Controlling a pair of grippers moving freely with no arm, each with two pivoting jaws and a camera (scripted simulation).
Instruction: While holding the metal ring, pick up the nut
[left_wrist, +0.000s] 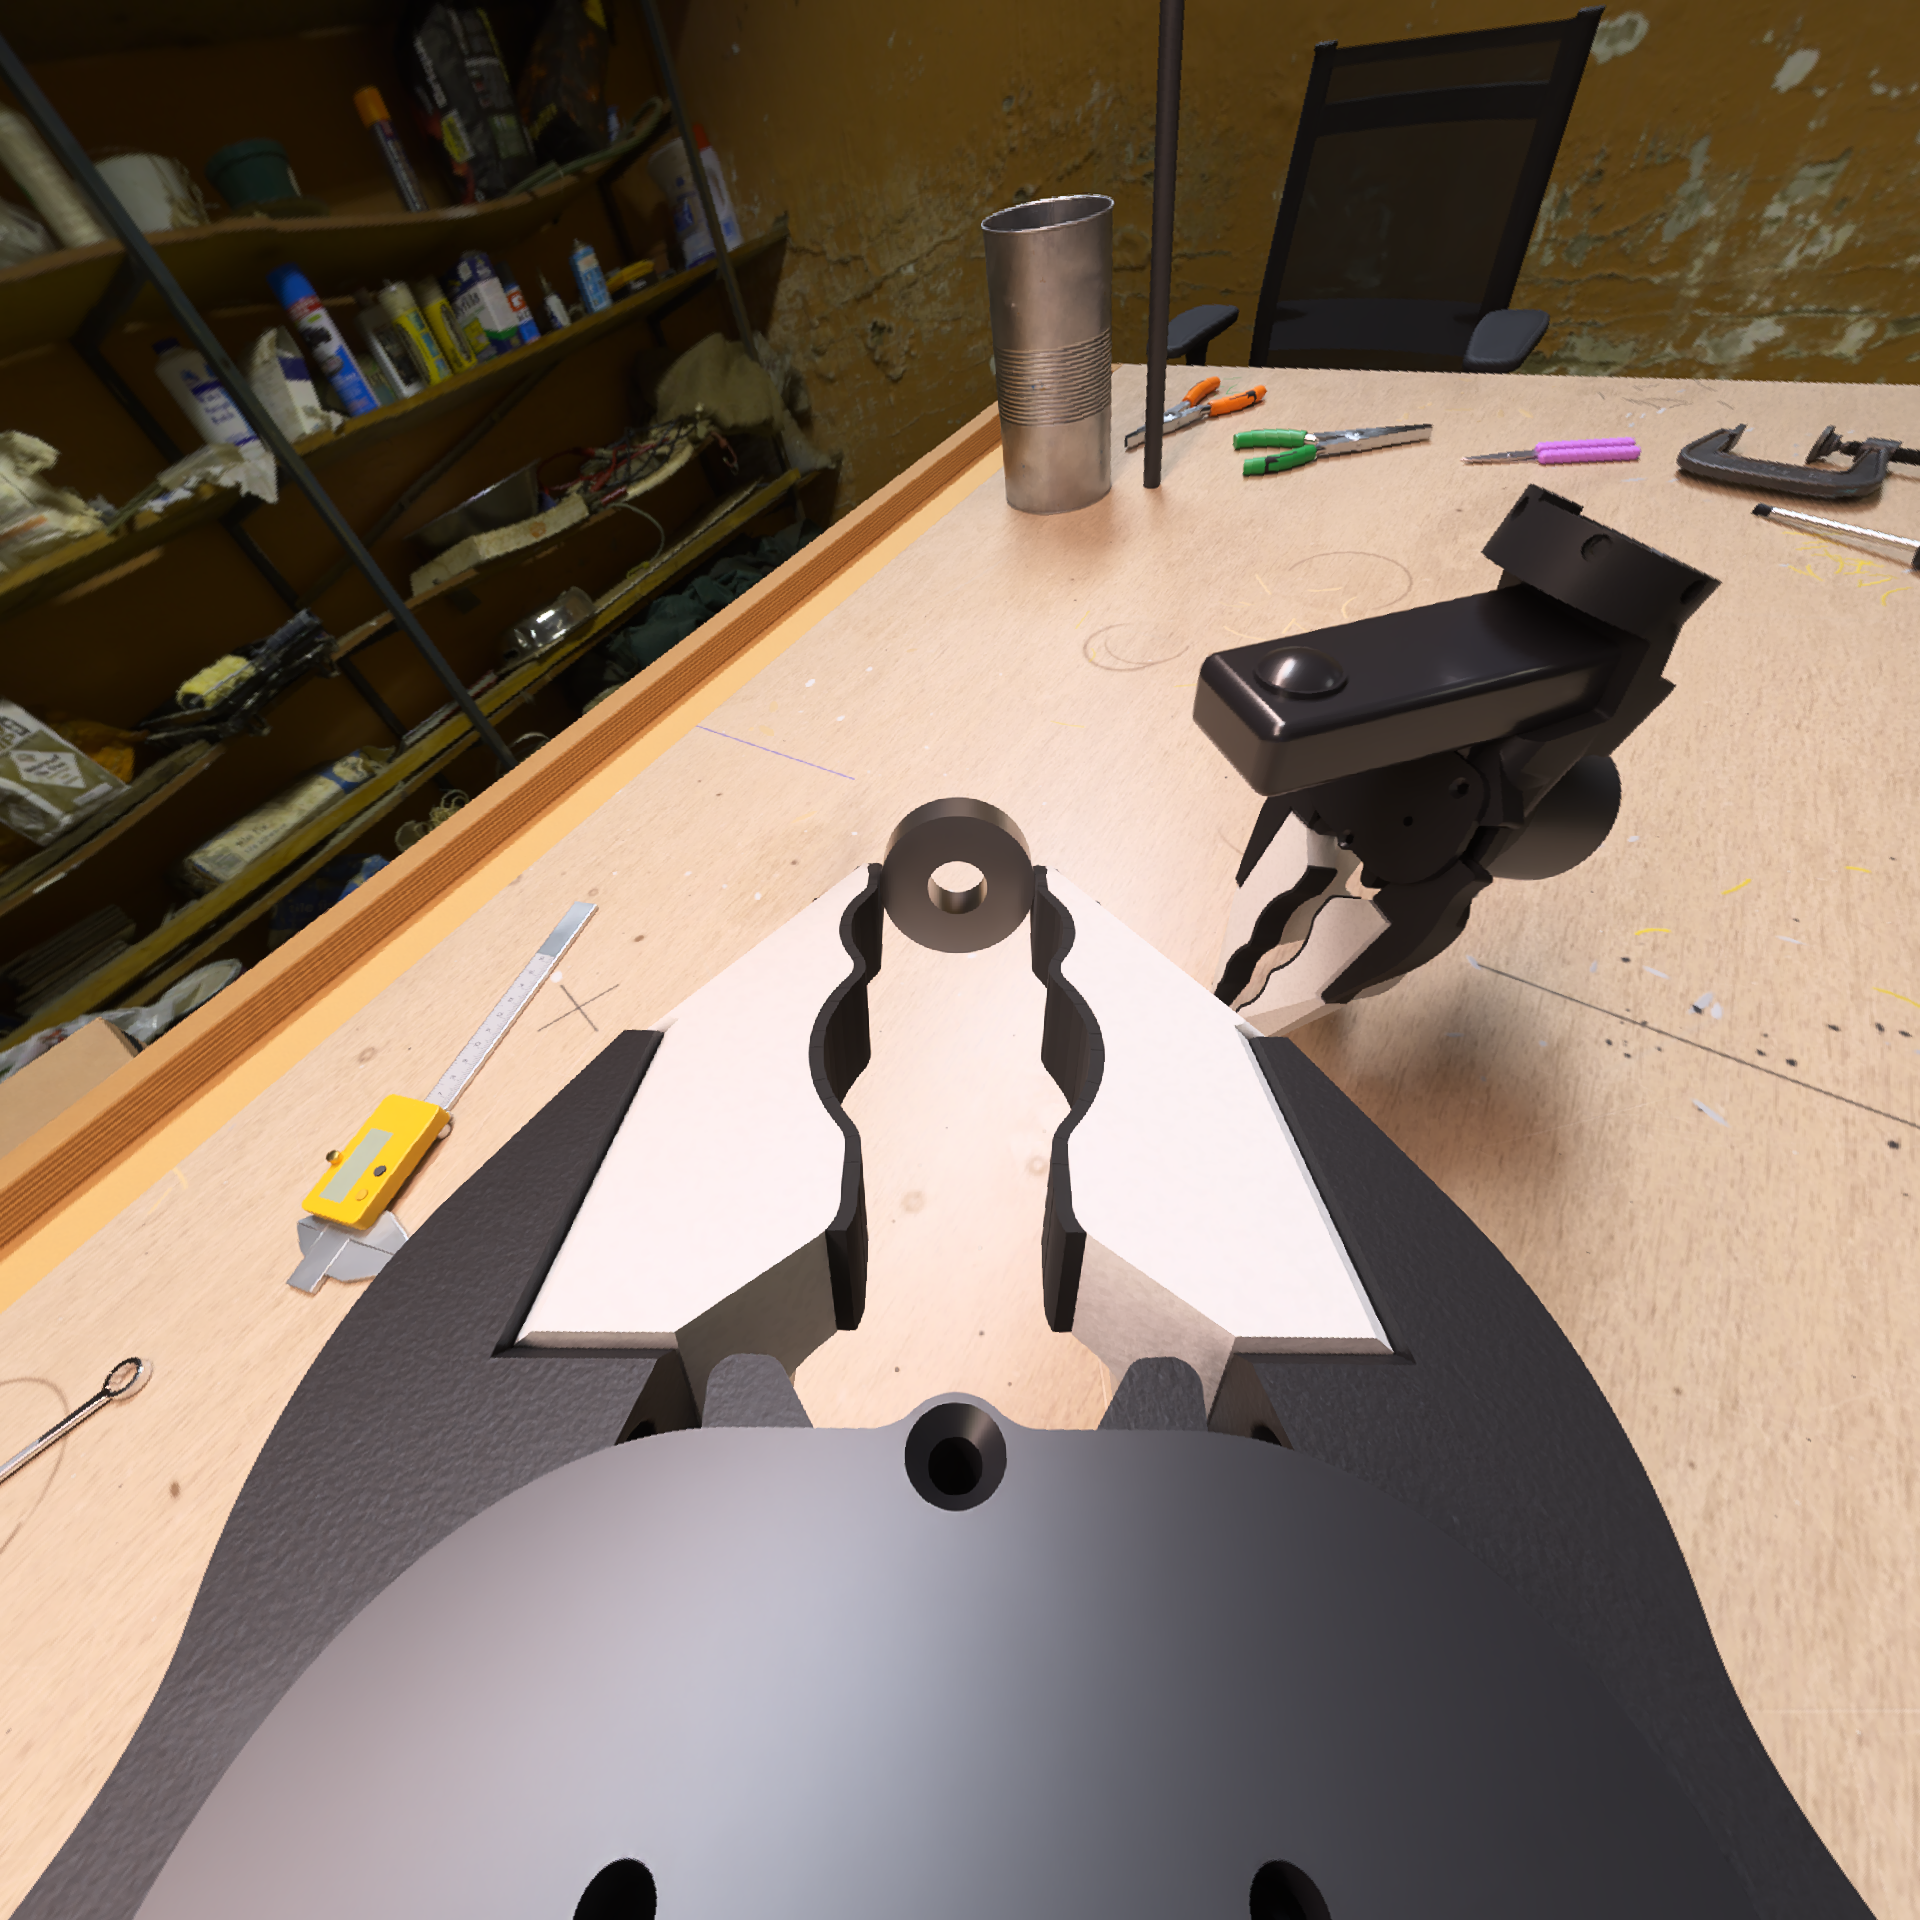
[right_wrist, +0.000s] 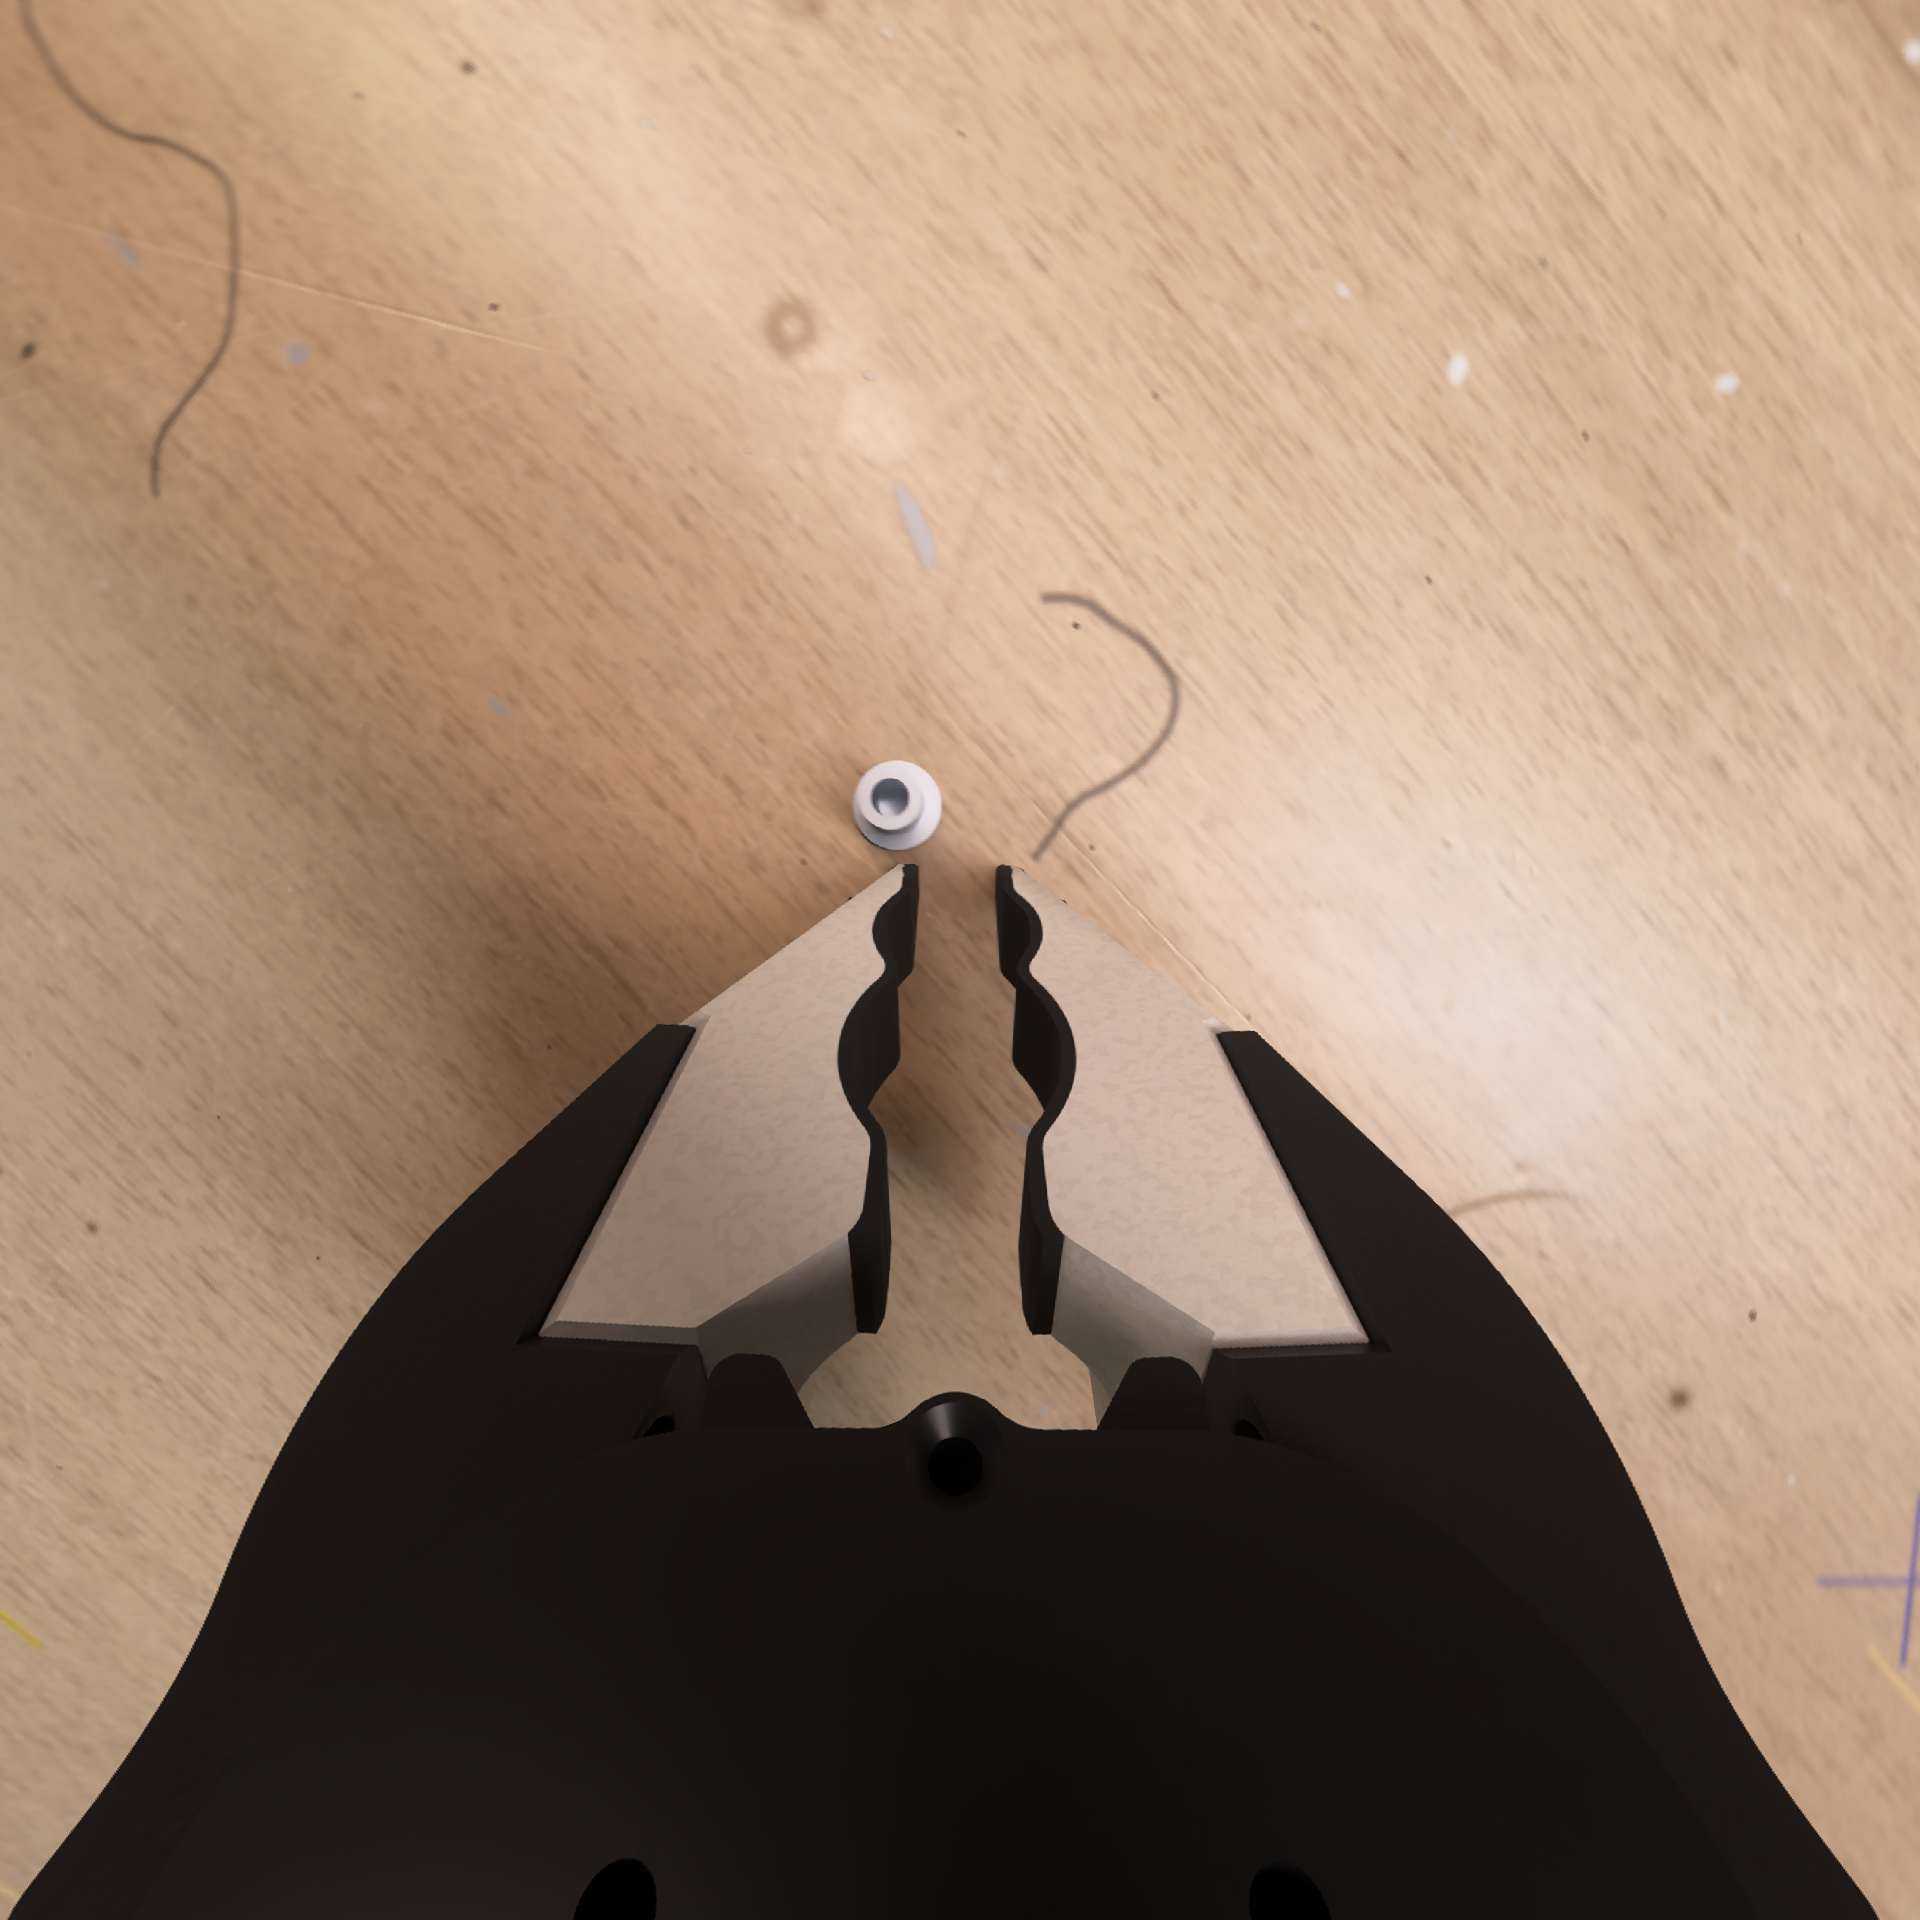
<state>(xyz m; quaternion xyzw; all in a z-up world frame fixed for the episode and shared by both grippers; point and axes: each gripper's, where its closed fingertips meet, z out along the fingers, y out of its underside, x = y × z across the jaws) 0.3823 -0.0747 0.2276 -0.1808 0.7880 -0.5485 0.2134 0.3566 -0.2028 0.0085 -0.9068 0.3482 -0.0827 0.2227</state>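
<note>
Left gripper (left_wrist: 957, 883) has the ring (left_wrist: 957, 876) pinched at its tips, so that half's sorted. Right gripper (right_wrist: 957, 871) hangs part open over the bench (right_wrist: 1455, 520), nut (right_wrist: 897, 806) just off its tips at 11 o'clock. Next: nudge over, straddle, close.

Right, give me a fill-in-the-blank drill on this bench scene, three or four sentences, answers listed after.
1. The left gripper is shut on the metal ____ at its fingertips.
2. The small pale nut lies on the wooden ____, just beyond the right gripper, slightly to its left.
3. The right gripper's jaws are ____, with nothing between them.
4. The caliper lying left of the left gripper has a ____ body.

Missing words: ring; table; open; yellow
</note>
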